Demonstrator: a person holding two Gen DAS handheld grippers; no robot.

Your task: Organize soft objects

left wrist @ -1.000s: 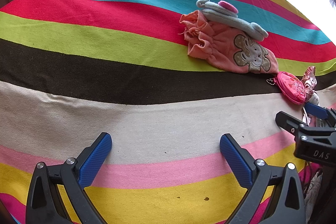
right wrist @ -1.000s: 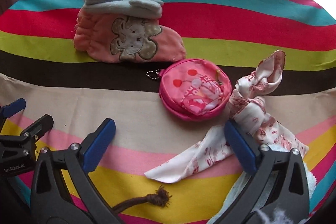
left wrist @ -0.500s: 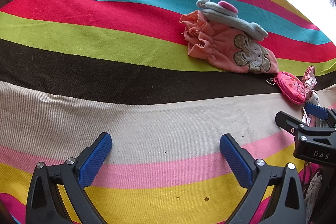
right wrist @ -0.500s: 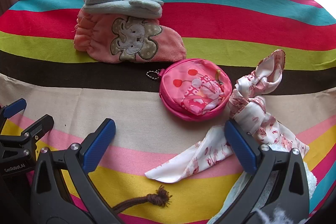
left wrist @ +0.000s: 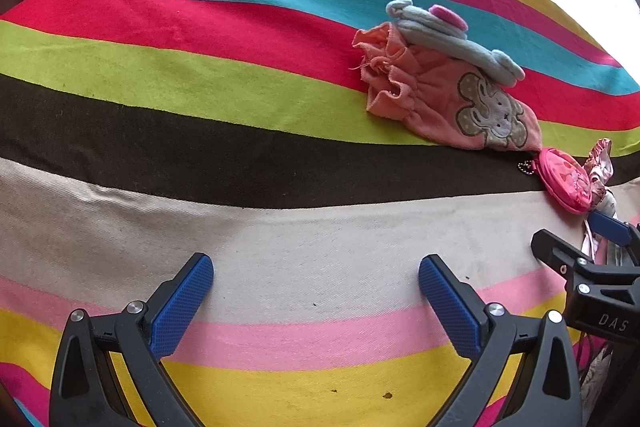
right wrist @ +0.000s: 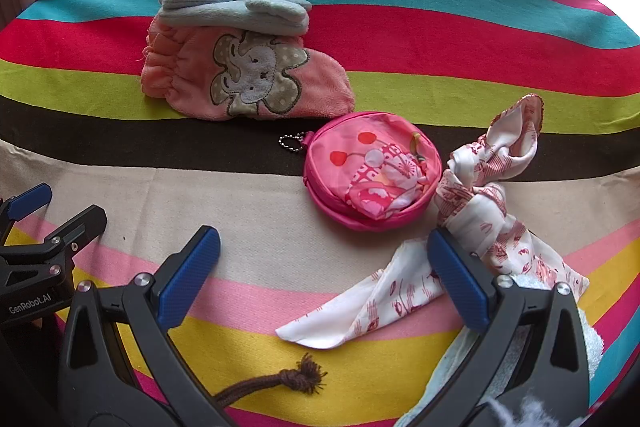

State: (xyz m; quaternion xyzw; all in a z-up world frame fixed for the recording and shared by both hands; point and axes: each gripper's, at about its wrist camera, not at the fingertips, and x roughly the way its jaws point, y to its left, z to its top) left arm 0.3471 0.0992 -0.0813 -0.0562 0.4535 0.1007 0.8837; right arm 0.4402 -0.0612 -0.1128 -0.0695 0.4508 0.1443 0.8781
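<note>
Soft objects were spread on a striped cloth (right wrist: 400, 31), and the knotted white-and-red scarf (right wrist: 480, 227) was found closest to the right gripper (right wrist: 324, 267), its knot just beyond the right-hand fingertip and its loose tail trailing across the gap between the two blue pads. The right gripper was held with its jaws spread wide and nothing between them, apparently hovering low so that the scarf could be taken next, though that is only a judgement. Just ahead of it, touching the scarf's knot, a round pink pouch (right wrist: 372, 175) with a bead chain was laid flat. Farther ahead and to the left, a grey fleece mitten (right wrist: 236, 11) was stacked on a pink elephant mitten (right wrist: 248, 79), which suggests a pile already begun. A brown knotted cord (right wrist: 288, 379) and a pale towel (right wrist: 588, 343) were seen beneath the gripper. The left gripper (left wrist: 316, 287) was likewise kept released and empty, over bare cloth well apart from the pile, probably parked clear of the work.
</note>
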